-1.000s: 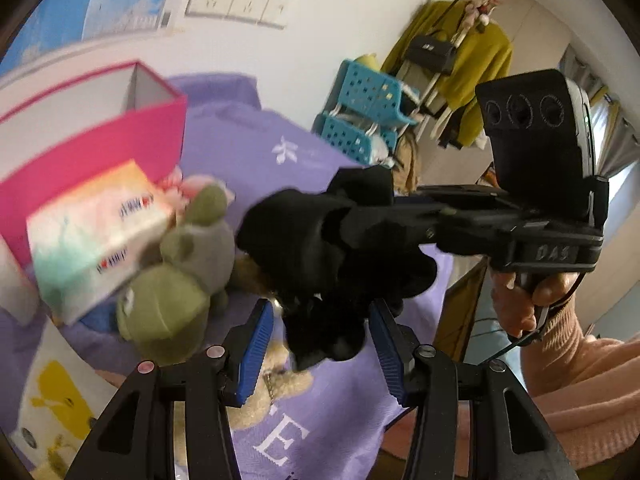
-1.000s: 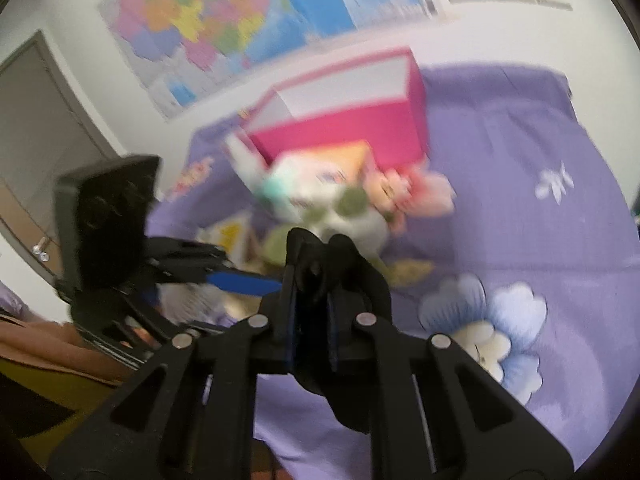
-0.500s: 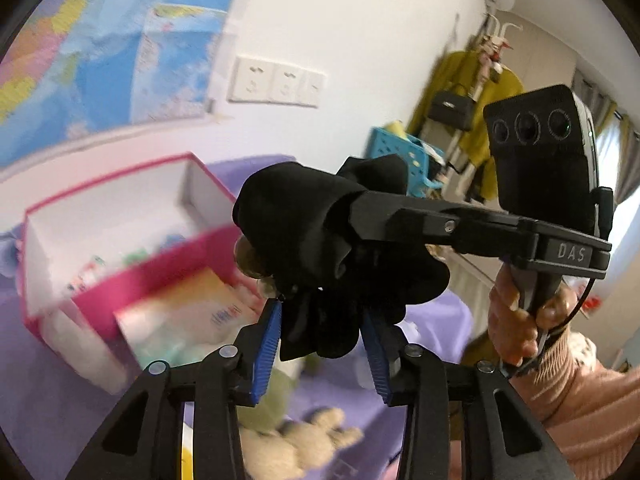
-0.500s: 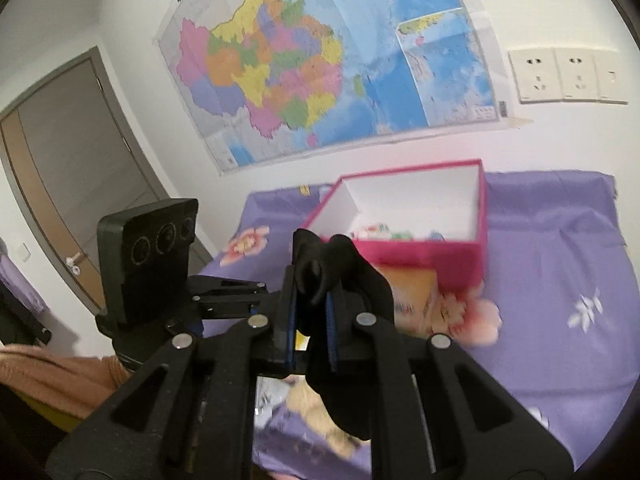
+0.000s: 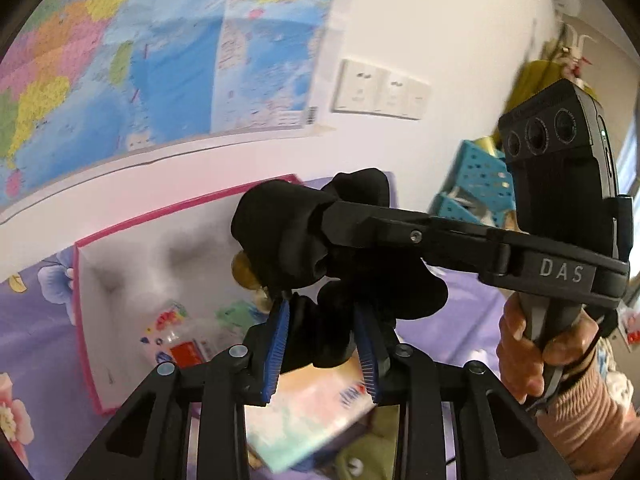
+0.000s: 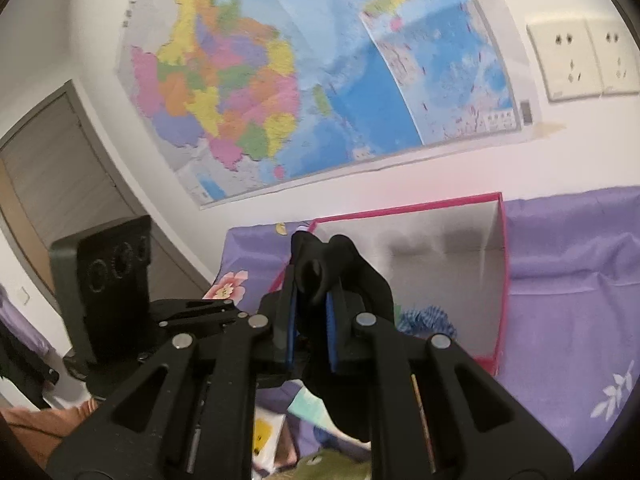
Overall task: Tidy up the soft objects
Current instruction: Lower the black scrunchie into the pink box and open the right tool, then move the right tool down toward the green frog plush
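A black soft fabric bundle (image 5: 288, 232) hangs in the air between both grippers, above the near edge of the pink box (image 5: 160, 220). My left gripper (image 5: 320, 320) is shut on its lower part, blue pads pressing into the fabric. My right gripper (image 6: 314, 292) is shut on the bundle's upper fold (image 6: 360, 280), reaching in from the right in the left wrist view. The box (image 6: 502, 280) stands open against the wall with white inner walls. In it lie a clear packet with a red label (image 5: 180, 344) and a blue striped item (image 6: 424, 318).
A pastel tissue pack (image 5: 312, 412) and a green plush toy (image 6: 328, 464) lie on the purple flowered sheet (image 6: 580, 320) below the grippers. A wall map (image 6: 320, 80) and sockets (image 5: 380, 92) are behind the box. Blue baskets (image 5: 480, 176) stand at right. A hand (image 5: 524, 356) holds the right gripper.
Both grippers rose and swung from the toys on the sheet toward the pink box, carrying the black bundle. The left jaws narrowed onto it. The right grip stayed the same.
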Tool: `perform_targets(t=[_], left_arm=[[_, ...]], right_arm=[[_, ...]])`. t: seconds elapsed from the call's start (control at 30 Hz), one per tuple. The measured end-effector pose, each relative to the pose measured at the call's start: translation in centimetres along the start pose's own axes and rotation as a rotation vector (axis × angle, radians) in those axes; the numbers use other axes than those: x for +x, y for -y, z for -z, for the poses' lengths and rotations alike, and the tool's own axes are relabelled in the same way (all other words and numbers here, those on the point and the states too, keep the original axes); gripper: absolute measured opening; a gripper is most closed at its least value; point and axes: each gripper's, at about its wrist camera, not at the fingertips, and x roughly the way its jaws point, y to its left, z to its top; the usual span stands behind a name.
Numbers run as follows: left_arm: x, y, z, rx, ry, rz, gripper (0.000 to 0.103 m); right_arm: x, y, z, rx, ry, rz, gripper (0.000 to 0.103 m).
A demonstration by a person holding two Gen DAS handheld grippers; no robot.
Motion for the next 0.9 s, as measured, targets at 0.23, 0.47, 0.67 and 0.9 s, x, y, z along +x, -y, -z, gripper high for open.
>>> perform_targets(t=[0.23, 0.47, 0.67, 0.9], left_arm=[[3.1, -2.8, -1.0, -0.074, -0.049, -0.062, 0.032], [4.1, -3.4, -0.2, -0.094, -0.075, -0.112, 0.039], [0.1, -2.4, 1.5, -0.066, 0.03, -0.081, 0.042], [-4.9, -0.3, 5.1, -0.021, 0.117, -0.048, 0.049]], right_arm=[[3.9, 3.6, -1.3, 0.086, -0.024, 0.021, 0.014], [6.0, 7.1, -0.2, 0.162, -0.085, 0.198, 0.029], [2.1, 5.0, 0.9, 0.09, -0.035, 0.184, 0.03], [-3.4, -0.5, 4.1, -0.044, -0.016, 0.078, 0.034]])
